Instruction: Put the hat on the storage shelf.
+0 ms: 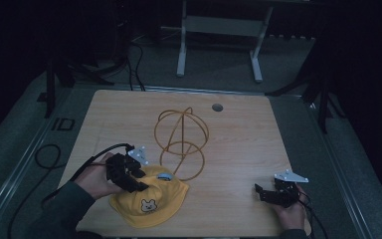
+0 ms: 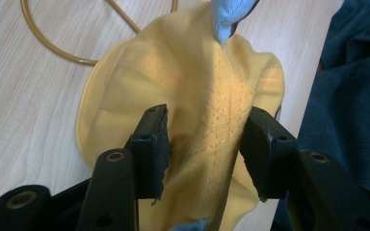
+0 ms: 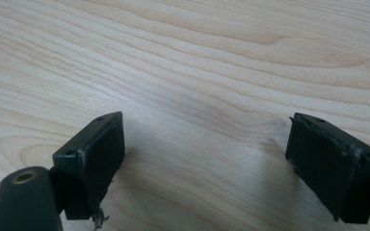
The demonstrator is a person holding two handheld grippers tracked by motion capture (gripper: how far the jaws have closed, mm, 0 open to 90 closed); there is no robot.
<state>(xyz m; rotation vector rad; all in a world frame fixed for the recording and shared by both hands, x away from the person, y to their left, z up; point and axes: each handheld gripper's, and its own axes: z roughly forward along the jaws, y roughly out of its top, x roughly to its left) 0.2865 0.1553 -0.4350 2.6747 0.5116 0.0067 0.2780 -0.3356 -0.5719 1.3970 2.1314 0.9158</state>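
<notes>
Hat (image 1: pixel 149 201): yellow cloth, lying at the near edge of the bench (image 1: pixel 238 129); soft, light, likely to bunch. Left gripper (image 2: pixel 204 144) fingers stand half-open astride its crown seams, pinching a fold. Right gripper (image 1: pixel 264 191) fingers wide, empty. Wire frame (image 1: pixel 181 142) stands beyond.

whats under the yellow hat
The yellow hat lies on the wooden table, crown bunched between the left hand-held gripper jaws. Whatever lies beneath the fabric is covered.
</notes>
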